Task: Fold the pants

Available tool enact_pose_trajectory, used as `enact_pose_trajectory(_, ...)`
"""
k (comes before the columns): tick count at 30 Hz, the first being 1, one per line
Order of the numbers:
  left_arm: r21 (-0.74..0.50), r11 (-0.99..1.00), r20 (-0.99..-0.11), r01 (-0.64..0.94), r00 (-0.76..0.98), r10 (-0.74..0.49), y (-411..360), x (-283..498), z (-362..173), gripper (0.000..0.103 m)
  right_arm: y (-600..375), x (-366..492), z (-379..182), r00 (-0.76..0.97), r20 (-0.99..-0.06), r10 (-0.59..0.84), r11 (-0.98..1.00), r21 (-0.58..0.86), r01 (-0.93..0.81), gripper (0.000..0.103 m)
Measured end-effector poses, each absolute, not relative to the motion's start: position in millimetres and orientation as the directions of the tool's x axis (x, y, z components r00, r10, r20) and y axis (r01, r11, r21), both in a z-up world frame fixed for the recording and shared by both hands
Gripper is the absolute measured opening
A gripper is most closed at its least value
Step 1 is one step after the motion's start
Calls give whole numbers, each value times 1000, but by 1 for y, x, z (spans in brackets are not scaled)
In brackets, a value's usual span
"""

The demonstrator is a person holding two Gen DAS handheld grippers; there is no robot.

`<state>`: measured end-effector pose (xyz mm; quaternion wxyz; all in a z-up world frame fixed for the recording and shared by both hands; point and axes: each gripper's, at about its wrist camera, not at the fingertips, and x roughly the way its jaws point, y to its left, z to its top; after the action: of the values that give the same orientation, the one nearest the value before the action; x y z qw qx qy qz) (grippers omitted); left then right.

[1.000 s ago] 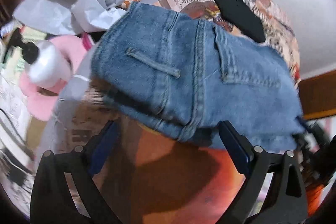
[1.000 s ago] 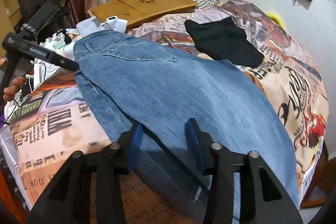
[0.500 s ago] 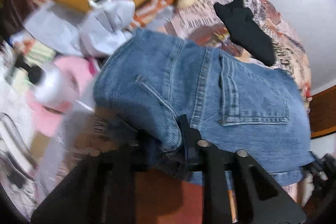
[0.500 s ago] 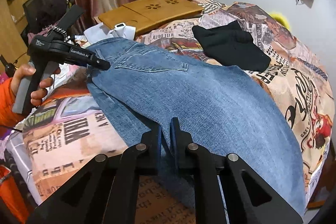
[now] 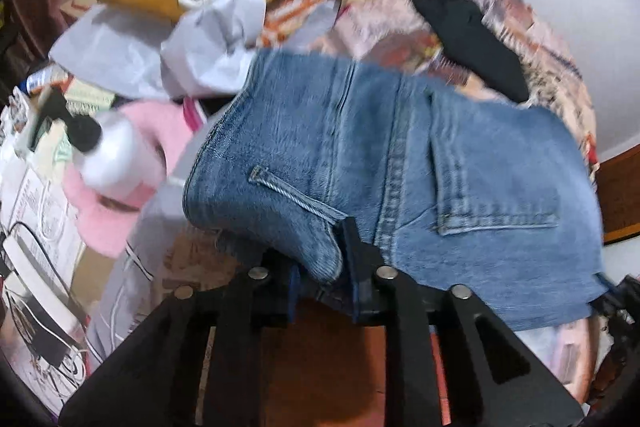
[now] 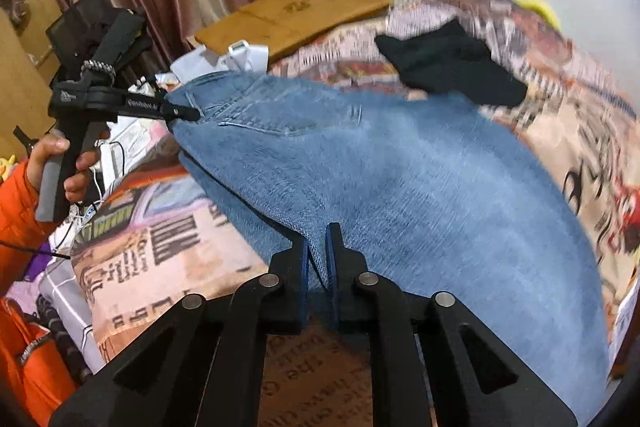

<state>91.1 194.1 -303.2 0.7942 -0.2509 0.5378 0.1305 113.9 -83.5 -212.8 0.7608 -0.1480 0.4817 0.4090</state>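
Blue jeans lie spread across the bed, on its printed cover, waistband end toward the clutter at the bed's far side. Left tool grips a bunched fold of the waistband edge beside a belt loop; its jaws are easing apart, denim still pressed between them. Right tool is clenched on the leg's near edge, jaws also opening slightly. A black garment lies just beyond the jeans. Both views blurred.
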Motion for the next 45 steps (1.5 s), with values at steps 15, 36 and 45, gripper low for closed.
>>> enact_pose_trajectory(15,-235,875,-861,-423,508,14,197,87,-226,60,-150,155,-186,310,-818,484,799,269,-538,65)
enact_pose_trajectory(36,-91,995,-905,29,415,-95,20,207,-249,79,-309,126,-205,434,-826,360,930,352,-104,70)
enact_pose_trajectory(45,11,990,-912,138,408,-47,-24,230,-238,79,-463,102,-220,535,-833,144,889,347,300,70)
